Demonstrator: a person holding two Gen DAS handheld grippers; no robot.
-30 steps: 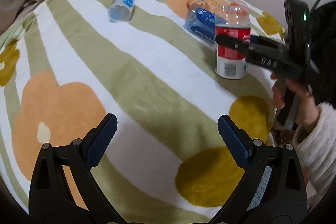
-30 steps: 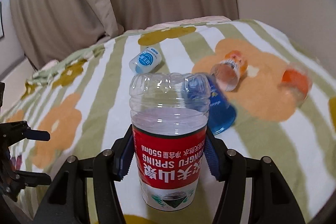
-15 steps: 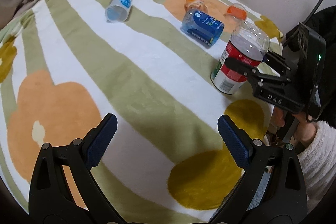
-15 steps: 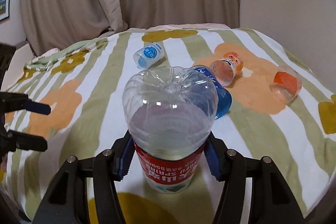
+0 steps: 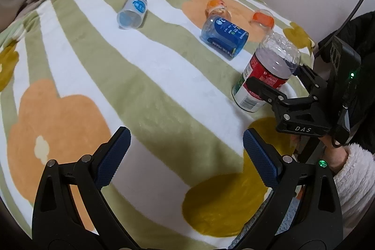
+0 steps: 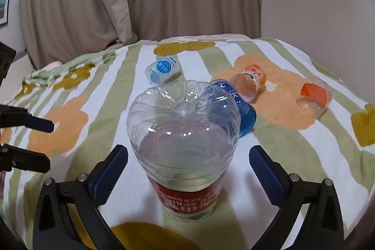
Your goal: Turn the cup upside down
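Red-labelled clear cup [image 6: 185,156] stands inverted, base uppermost, on the striped blanket [image 5: 140,90], between the wide-set jaws of the right gripper [image 6: 187,170], untouched. Left gripper [image 5: 185,156] hangs at 7 o'clock, jaws wide, empty.

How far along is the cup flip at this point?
Done: the red-label cup stands mouth down, base up, on the striped blanket. In hand: the right gripper is open, its fingers either side of the cup and clear of it; the left gripper is open and empty. Left: probably only backing the right gripper away. Four other cups, such as the blue cup, lie on their sides.
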